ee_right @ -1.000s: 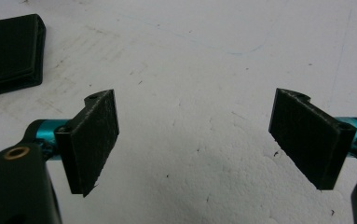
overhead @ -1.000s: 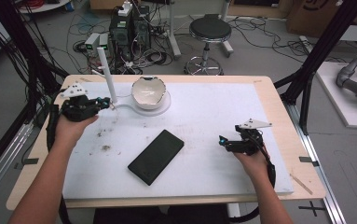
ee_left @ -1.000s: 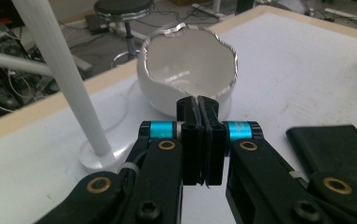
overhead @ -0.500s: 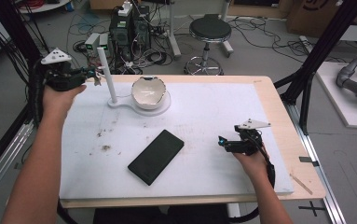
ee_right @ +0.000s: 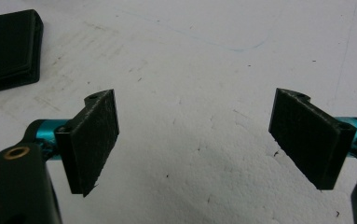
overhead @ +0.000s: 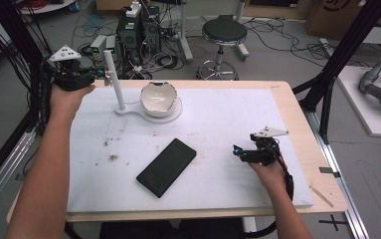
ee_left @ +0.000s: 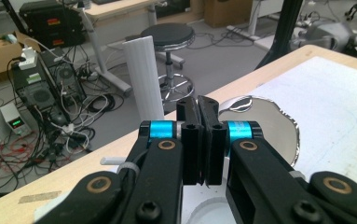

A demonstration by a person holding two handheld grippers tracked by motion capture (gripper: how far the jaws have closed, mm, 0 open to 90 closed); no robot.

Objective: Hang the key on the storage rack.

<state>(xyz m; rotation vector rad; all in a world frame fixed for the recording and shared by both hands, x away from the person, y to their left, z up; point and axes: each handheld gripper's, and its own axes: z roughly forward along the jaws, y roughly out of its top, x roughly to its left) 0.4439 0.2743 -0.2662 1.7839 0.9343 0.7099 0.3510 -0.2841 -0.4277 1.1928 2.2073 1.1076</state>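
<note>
Left gripper (overhead: 98, 74): held above the table's far left corner, beside the top of the white post; in the left gripper view (ee_left: 198, 140) its two black jaws are pressed flat together with nothing seen between them.
White post (overhead: 114, 79): stands upright on a flat white base that is joined to the ring under the bowl; it is seen just beyond the clenched jaws in the left gripper view (ee_left: 143, 79), apart from them.
Bowl (overhead: 159, 98): a white bowl with a broken, jagged rim, set on the white ring at the far side of the table, just right of the post.
Right gripper (overhead: 238, 152): rested low over the white mat (overhead: 218, 119) near the table's right edge; in the right gripper view (ee_right: 195, 144) its jaws are spread wide, and bare mat is seen between the pads.
Phone (overhead: 167, 167): a black slab laid flat on the mat near the middle, well left of the right gripper and untouched.
</note>
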